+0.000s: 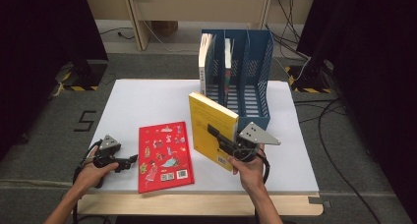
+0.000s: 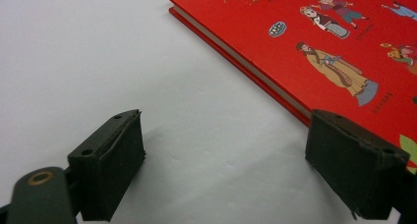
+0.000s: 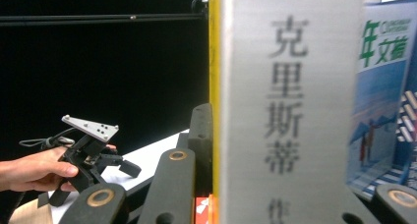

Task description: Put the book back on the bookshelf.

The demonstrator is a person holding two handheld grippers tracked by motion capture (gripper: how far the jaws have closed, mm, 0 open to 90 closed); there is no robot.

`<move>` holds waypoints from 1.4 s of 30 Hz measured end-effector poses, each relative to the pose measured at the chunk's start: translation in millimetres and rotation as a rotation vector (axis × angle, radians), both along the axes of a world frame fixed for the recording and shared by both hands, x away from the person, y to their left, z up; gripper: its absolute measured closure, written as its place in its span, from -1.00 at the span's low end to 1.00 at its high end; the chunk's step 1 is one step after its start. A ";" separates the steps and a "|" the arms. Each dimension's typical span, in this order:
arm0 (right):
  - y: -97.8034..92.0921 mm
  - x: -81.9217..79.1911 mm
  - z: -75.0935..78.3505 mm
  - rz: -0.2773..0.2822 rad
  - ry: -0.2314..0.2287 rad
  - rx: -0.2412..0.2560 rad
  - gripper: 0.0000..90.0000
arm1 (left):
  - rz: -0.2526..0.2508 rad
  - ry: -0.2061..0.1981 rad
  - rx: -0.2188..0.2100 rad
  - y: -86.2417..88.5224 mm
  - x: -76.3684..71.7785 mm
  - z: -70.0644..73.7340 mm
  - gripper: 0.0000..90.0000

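High view, step in hand: right gripper (image 1: pixel 230 146) is clamped on the yellow book (image 1: pixel 211 128), holding it upright and a little tilted, just in front of the blue file rack (image 1: pixel 255 62); I'd judge it bound for one of the rack's slots
Doing it well: square the spine to a free slot before pushing; the right-hand slots look open, the left ones already carry books; keep the clamp firm, since a tall book held low may swing; lift clear of the rack's front lip
Table: white top (image 1: pixel 142 101) on a wooden board, rack at the far edge, red book (image 1: pixel 164 155) lying flat near the front
Left gripper: left gripper (image 1: pixel 123 161) rests low on the white top just beside the red book's (image 2: pixel 314 42) edge, jaws wide apart, nothing between them
Room: grey carpet, dark curtains either side, cables trailing on the right, a "5" (image 1: pixel 85 120) marked on the floor at the left
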State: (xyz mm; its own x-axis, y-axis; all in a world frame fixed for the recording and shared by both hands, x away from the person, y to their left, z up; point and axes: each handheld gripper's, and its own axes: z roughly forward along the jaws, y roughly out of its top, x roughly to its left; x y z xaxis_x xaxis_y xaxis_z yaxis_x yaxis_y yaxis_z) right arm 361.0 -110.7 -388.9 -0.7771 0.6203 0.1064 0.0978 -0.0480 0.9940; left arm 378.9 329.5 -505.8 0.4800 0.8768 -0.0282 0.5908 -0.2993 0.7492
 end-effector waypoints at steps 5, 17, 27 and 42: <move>-11.8 -3.8 8.9 -0.031 -0.023 0.008 0.67 | -0.001 0.000 0.000 0.0 0.0 0.0 -0.70; -42.8 -12.6 38.2 -0.135 -0.064 0.028 0.67 | 0.000 -0.002 0.002 -0.3 -0.1 -0.1 -0.70; -67.2 -9.2 53.8 -0.236 -0.093 0.049 0.67 | -0.001 -0.004 0.002 -0.5 -0.2 -0.3 -0.71; -68.7 23.7 58.7 -0.326 -0.106 0.032 0.67 | -0.002 -0.002 0.004 -0.2 -0.1 -0.2 -0.71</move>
